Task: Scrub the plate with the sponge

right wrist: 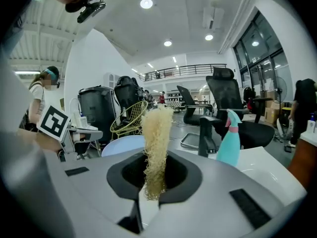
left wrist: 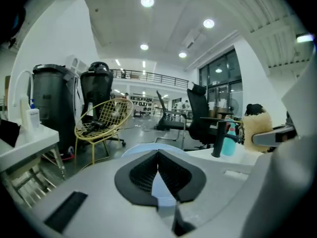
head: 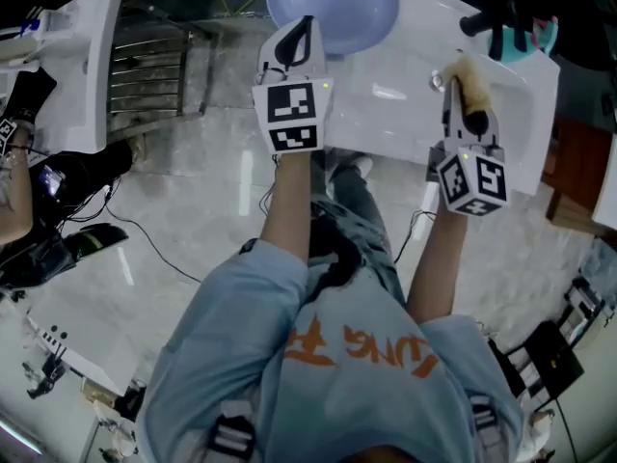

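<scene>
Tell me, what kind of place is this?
Probably a big open office or workshop hall, not a home kitchen: office chairs stand about, a railed balcony runs above, and there is a white sink with a black tap.

The basin's middle lies open; the plate blocks its left end, faucet and spray bottle its right.

The plate is hanging over the washbasin's far left corner, clamped in the left gripper. To its right, the sponge is sticking out of the right gripper above the bowl. The tap and spray bottle are standing behind it at the far right corner.
</scene>
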`<state>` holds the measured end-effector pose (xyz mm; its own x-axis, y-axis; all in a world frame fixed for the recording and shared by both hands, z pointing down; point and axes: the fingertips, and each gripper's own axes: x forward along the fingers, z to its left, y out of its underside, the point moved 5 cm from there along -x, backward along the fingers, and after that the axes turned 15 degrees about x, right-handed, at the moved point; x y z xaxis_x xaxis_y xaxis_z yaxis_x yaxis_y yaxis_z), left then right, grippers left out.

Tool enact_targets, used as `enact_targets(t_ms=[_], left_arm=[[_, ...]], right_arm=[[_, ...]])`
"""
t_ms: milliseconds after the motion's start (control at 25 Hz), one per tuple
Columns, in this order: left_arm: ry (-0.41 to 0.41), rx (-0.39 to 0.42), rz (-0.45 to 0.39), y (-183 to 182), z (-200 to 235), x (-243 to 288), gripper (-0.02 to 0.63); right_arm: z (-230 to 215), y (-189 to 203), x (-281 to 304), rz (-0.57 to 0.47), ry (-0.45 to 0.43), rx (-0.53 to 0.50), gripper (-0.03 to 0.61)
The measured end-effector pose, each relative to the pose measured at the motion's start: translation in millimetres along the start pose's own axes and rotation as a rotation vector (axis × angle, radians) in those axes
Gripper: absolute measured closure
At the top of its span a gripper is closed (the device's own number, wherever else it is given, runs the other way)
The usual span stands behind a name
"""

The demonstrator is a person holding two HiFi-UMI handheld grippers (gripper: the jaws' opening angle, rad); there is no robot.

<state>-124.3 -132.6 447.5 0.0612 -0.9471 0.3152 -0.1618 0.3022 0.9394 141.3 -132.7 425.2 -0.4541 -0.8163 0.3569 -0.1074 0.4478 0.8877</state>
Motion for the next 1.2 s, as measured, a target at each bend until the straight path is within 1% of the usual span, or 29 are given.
enact_targets(t_ms=[80, 160, 400, 480, 520, 560, 600, 680, 760, 840, 960, 1080, 1200], left_arm=[[-0.042, -0.026, 0.030, 11, 21, -2, 0.611], [-0.066, -0.059, 0.056, 21, 36, -3, 0.611], [-0.064, -0.169, 0.111, 44, 69, 5, 0.609], [-0.040, -0.222, 0.156, 55, 77, 13, 0.602], [-0.023, -0.251, 0.188, 62, 80, 17, 0.561], [-0.005, -0.284, 0.219, 68, 83, 21, 0.497], [0.013, -0.326, 0.240, 74, 85, 26, 0.466], [0.048, -0.429, 0.254, 81, 88, 33, 0.440], [0.084, -0.495, 0.268, 88, 90, 38, 0.406], [0.119, -0.544, 0.274, 90, 91, 44, 0.395], [0.177, -0.644, 0.274, 95, 92, 54, 0.384], [0.213, -0.676, 0.304, 102, 88, 61, 0.382], [0.232, -0.696, 0.323, 106, 86, 67, 0.382]], right_arm=[[13, -2, 11, 0.005, -0.026, -0.012, 0.545], [25, -2, 20, 0.011, -0.044, -0.023, 0.545], [55, -6, 46, 0.023, -0.084, -0.056, 0.545], [64, -7, 55, 0.030, -0.091, -0.065, 0.545], [68, -6, 59, 0.034, -0.095, -0.067, 0.545], [71, -6, 64, 0.037, -0.100, -0.069, 0.545], [73, -7, 68, 0.041, -0.105, -0.071, 0.545], [77, -10, 77, 0.046, -0.114, -0.073, 0.545], [80, -13, 84, 0.051, -0.122, -0.073, 0.545], [83, -18, 91, 0.052, -0.132, -0.072, 0.545], [90, -22, 101, 0.066, -0.145, -0.088, 0.545], [93, -21, 108, 0.093, -0.149, -0.102, 0.545], [94, -20, 114, 0.112, -0.151, -0.109, 0.545]])
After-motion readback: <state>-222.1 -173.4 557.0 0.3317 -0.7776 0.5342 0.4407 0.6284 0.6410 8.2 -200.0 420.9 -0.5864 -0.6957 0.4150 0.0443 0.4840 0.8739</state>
